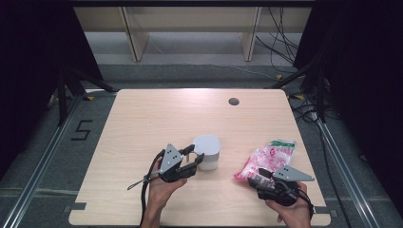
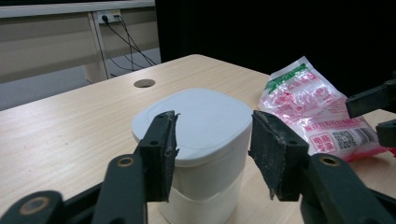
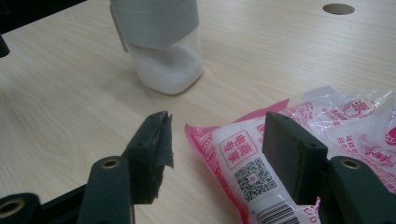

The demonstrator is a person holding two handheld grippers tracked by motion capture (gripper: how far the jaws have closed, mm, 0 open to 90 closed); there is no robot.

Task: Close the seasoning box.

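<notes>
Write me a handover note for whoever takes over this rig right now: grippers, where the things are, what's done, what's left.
Left gripper: jaws open around the lid of the white container, not pressing.
Right gripper: open over the near end of the pink-printed bag, not clamped.
Container stands upright mid-table, lid on, white granules inside. Bag lies flat to its right.
Done: nothing visibly opened or poured.
Left: probably grip the bag, open the container, fill it.

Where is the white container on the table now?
In the high view, the white container stands near the middle of the table, just ahead of the left gripper, with the pink bag to its right.
</notes>
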